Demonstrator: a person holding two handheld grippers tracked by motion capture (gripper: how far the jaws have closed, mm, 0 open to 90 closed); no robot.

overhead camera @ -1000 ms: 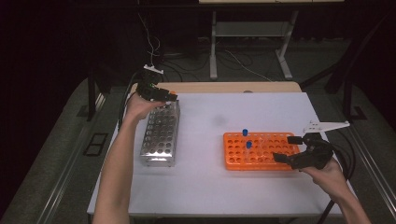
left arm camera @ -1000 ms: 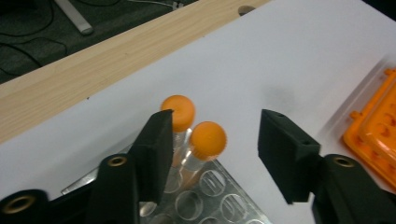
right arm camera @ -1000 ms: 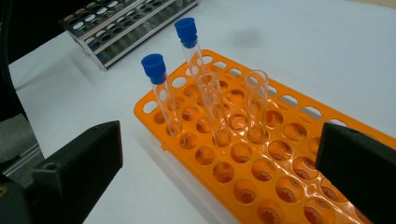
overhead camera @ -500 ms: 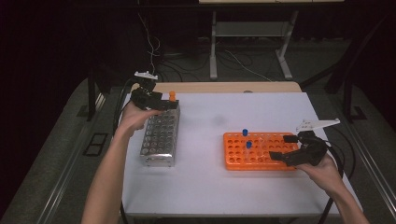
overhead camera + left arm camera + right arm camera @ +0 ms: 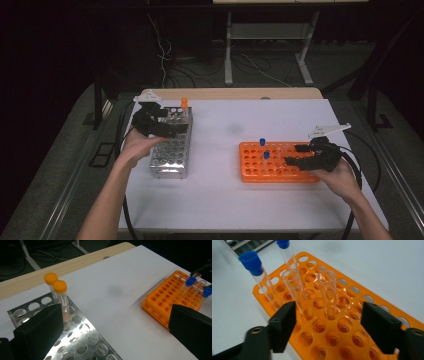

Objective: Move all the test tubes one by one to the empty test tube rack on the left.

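A metal tube rack (image 5: 171, 152) stands at the table's left, with two orange-capped tubes (image 5: 60, 287) upright in its far corner; the high view shows their caps (image 5: 184, 103). My left gripper (image 5: 176, 128) hovers over the rack's far half, open and holding nothing (image 5: 115, 315). An orange rack (image 5: 276, 169) at the right holds two blue-capped tubes (image 5: 262, 142) and two uncapped clear tubes (image 5: 328, 290). My right gripper (image 5: 296, 155) is open over that rack, and the two clear tubes stand between its jaws (image 5: 329, 312) without being touched.
The white table top (image 5: 225, 180) stretches between the two racks, with a wooden strip (image 5: 230, 93) along its far edge. Cables (image 5: 357, 172) trail from both grippers off the table's sides. Table legs and cords lie on the dark floor beyond.
My left gripper has let go of an orange-capped tube at the metal rack's far corner and drawn back toward the person. My right gripper has shifted slightly left over the orange rack.
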